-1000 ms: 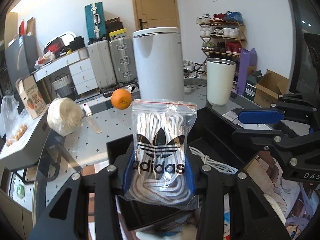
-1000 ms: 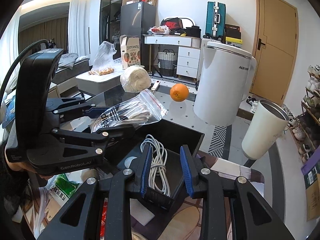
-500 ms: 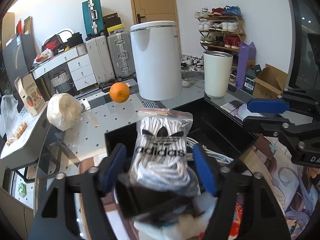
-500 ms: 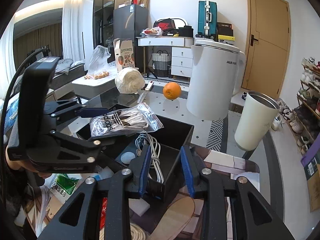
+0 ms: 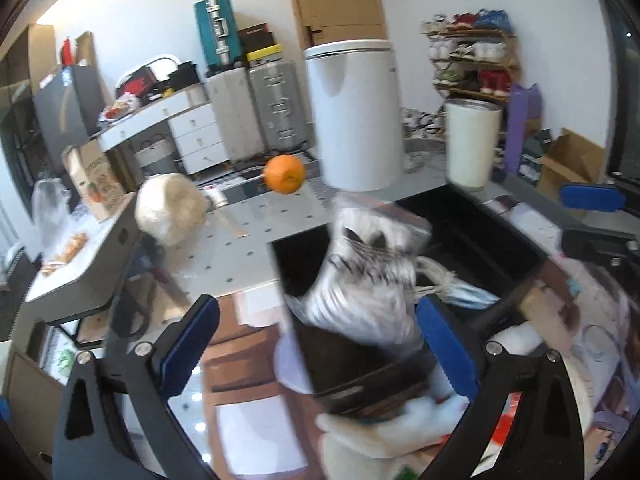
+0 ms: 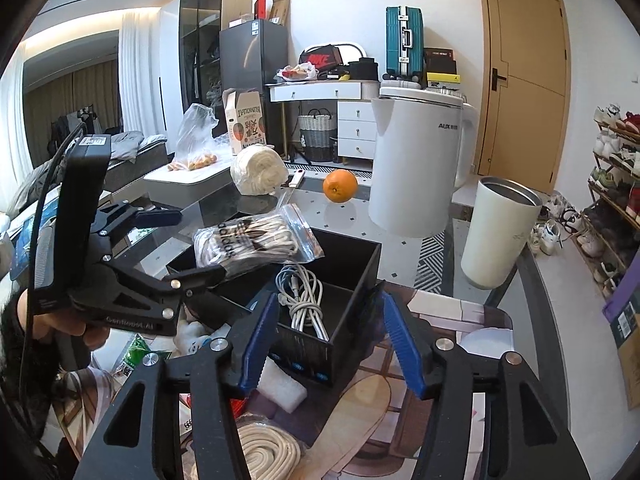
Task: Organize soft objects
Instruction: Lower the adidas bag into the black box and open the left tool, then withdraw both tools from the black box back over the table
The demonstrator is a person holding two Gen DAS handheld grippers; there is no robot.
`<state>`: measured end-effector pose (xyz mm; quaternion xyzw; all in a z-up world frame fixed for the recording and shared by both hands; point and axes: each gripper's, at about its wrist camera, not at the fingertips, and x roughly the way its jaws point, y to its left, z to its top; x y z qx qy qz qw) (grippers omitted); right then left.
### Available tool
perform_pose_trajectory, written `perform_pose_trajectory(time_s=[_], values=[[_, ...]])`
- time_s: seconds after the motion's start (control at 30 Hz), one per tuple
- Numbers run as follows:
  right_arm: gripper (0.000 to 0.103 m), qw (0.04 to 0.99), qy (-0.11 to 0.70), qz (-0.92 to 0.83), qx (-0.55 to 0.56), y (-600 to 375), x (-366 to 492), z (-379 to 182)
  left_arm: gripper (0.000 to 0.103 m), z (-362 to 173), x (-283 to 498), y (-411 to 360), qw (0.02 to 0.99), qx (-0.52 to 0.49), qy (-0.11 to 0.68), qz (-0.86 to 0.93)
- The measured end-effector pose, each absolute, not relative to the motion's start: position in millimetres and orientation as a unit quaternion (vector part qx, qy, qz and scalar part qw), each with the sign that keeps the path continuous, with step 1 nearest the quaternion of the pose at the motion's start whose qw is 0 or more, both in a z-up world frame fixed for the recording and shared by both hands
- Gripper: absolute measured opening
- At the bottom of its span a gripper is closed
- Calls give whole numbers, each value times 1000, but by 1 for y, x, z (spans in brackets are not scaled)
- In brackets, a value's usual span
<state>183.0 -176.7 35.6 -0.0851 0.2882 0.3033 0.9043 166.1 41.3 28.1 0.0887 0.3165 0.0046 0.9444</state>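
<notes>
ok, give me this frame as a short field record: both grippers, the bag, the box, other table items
left gripper: fingers opening, spread wide, pads clear of the bag
right gripper: fingers opening, either side of the box's near corner, pads not pressing it
bag of laces: clear zip bag of white laces, over the box's left side, motion-blurred in the left wrist view
black box: open top, white cable coiled inside
table: orange, white kettle, cream tumbler, ball of string

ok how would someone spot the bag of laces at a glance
Find the tall white kettle on the speckled table, then the open black box in front of it. The clear zip bag of white laces lies on the box's left rim, the only item with a black adidas logo.
</notes>
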Motion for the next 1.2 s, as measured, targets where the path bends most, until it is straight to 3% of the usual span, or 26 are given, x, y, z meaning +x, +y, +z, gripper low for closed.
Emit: perform_pose_trajectory(time_s=[0.23,0.33,0.4,0.6,1.2], values=[[62,903,292,306,-79,-176,184,32,100,29,158,60,948,47,314,6],[72,903,293,307,-70,-178,183,31,100,30,151,61,950,33,310,-8],[86,903,294,307,-64,-179,181,31,100,32,147,61,951,17,309,-20],[102,905,298,300,-53,-186,171,29,103,36,121,62,952,-19,303,-30],[103,880,383,275,-48,-200,125,-17,103,8,49,62,943,-38,329,8]])
